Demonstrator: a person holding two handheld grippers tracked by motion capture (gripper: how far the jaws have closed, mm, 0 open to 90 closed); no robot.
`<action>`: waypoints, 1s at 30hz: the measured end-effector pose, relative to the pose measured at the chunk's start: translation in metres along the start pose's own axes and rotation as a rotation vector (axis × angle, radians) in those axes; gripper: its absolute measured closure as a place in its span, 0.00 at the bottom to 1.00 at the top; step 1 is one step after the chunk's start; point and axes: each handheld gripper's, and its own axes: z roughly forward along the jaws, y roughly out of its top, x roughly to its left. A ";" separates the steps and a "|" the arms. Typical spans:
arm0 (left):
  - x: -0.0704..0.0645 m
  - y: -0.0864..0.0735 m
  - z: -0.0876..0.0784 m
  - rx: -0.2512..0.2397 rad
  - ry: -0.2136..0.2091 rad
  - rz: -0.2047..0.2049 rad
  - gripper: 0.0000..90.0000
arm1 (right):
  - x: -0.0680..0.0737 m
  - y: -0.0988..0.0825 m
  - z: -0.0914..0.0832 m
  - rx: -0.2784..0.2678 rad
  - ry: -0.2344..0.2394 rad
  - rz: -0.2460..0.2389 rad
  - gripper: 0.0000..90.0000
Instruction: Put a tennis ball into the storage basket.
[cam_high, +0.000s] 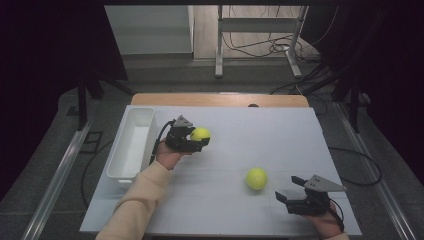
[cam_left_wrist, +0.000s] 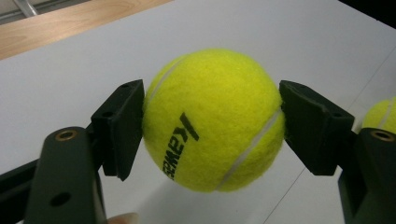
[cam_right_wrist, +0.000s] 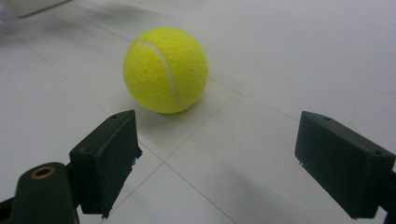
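High view: left hand-held gripper (cam_high: 196, 138) up over the white bench (cam_high: 280, 130), squeezing a yellow tennis ball (cam_high: 200, 134) between both pads, just beside the white tub (cam_high: 131, 145). Left gripper view: same ball (cam_left_wrist: 212, 119) pinched tight, black letters on it. Right hand-held gripper (cam_high: 289, 191) wide open, holding nothing, low by the bench's near edge. Second tennis ball (cam_high: 256, 178) resting on the bench, near its open jaws, not touching.
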 end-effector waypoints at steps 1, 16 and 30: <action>0.000 -0.001 -0.001 -0.005 0.000 -0.002 0.30 | 0.000 0.000 0.000 0.001 0.000 0.000 0.16; 0.000 -0.004 -0.014 -0.022 0.000 -0.001 0.30 | 0.000 0.000 0.000 0.001 -0.002 0.001 0.16; -0.002 0.002 -0.024 -0.031 0.001 0.009 0.30 | 0.000 0.000 0.000 -0.001 -0.001 -0.001 0.16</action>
